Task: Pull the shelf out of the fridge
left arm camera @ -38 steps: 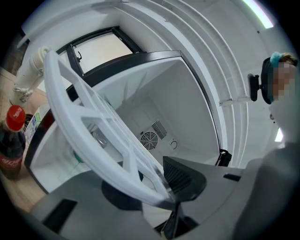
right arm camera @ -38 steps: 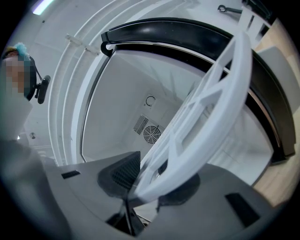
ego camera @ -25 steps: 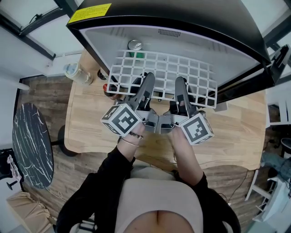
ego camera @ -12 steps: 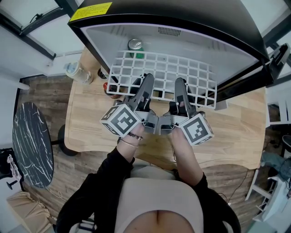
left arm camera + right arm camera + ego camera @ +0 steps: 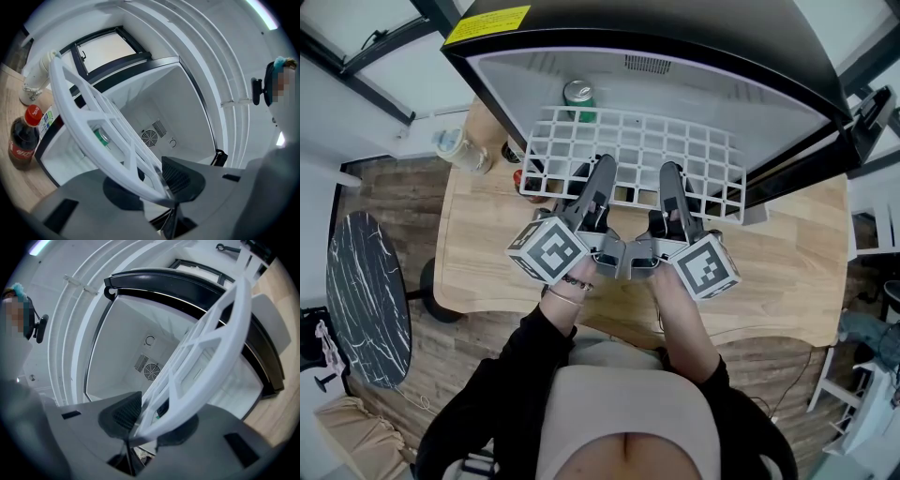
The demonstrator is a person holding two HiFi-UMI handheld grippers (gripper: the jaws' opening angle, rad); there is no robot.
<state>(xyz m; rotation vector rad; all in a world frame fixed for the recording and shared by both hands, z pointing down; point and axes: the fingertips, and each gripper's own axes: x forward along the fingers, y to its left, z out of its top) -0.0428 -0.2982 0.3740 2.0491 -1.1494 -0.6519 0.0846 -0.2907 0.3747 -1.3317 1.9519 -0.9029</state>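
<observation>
Overhead, a small black fridge (image 5: pixel 741 56) stands open on a pale wooden tabletop (image 5: pixel 787 272). A person leans toward it with a hand-held gripper in each hand.

At far left on the tabletop is a clear bottle (image 5: pixel 455 148). Just beside the fridge is a cola bottle (image 5: pixel 21 140) with a red cap.

Next comes the left hand-held gripper (image 5: pixel 602 173), pointing level into the fridge. Its own camera shows its jaws pinching the front rim of the shelf (image 5: pixel 637 141), a white plastic grid. The shelf's near edge juts toward the person while its rear part lies inside the fridge. A green can (image 5: pixel 578 94) shows at the shelf's far left corner, seen through the grid from the left gripper view (whether it stands under the shelf or behind it is unclear).

To the right, close beside the first, the right hand-held gripper (image 5: pixel 670 178) pinches the same front rim, with the pads pressing on the plastic from both sides.

The step in hand looks like the pull itself. To do it well, both hands should likely draw back together at one pace, straight toward the person, so the shelf does not skew and bind against the fridge's side walls. Keeping the shelf level and both pinches firm should stop the smooth rim from slipping out. As the rear edge comes free, the grips alone will carry the shelf's weight, so slowing down near the end seems wise.
</observation>
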